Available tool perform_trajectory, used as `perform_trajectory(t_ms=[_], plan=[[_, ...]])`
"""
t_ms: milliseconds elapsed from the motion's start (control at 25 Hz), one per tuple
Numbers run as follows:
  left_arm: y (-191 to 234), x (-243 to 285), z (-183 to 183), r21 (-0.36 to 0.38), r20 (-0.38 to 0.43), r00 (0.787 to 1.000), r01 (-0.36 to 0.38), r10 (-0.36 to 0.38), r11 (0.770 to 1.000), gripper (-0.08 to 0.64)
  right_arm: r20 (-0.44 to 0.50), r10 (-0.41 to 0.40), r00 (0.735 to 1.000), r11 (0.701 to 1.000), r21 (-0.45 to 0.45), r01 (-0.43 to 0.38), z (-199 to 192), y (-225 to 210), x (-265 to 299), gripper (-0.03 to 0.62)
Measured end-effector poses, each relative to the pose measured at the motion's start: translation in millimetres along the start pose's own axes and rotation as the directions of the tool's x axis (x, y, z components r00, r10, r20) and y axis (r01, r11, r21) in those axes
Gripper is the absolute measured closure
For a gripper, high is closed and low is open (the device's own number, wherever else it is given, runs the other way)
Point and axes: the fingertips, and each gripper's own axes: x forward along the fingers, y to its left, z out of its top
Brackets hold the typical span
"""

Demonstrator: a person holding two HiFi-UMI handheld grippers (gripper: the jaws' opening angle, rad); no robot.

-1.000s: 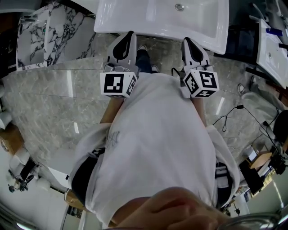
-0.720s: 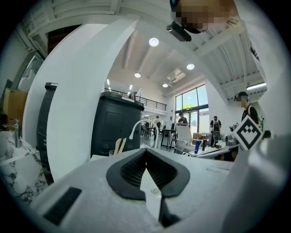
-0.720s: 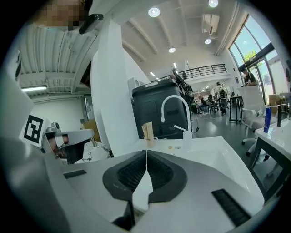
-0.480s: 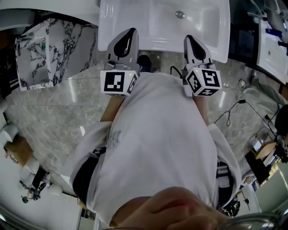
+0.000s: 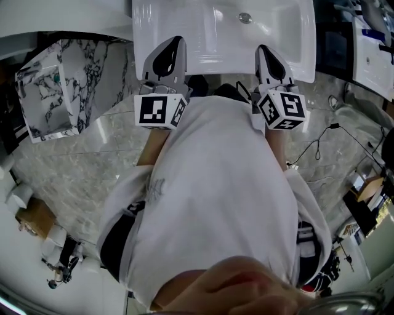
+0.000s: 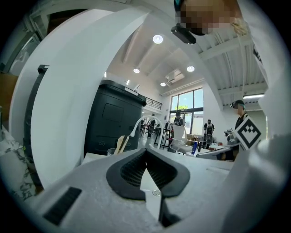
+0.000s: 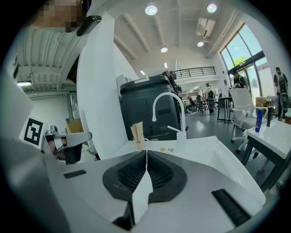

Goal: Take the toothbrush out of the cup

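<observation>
Toothbrush (image 7: 173, 129) stands in cup (image 7: 181, 139) on white sink (image 7: 204, 148).

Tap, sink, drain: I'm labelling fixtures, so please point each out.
Tap (image 7: 167, 93), right gripper view, top of its arch.
Sink (image 5: 271, 46), head view, bare basin floor.
Drain (image 5: 245, 18), head view, its metal centre.

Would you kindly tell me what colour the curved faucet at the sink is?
The faucet is white; it shows best in the right gripper view.
</observation>
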Motion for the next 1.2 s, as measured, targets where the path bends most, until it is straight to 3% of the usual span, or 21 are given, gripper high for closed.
perform_trajectory(t_ms=[600, 1200], plan=[[14.1, 4.8, -19.9, -0.054, -0.061, 0.998, -0.017, 0.014, 0.998, 0.545, -0.078, -0.020, 0.997, 0.999, 0.024, 0.022, -11.6, -0.2, 7.3, 0.577], [-0.2, 40.4, -8.3, -0.017, -0.050, 0.996, -0.080, 0.079, 0.997, 0.545, -0.048, 0.037, 0.998, 0.998, 0.045, -0.035, 6.5, -38.5, 27.6, 0.577]])
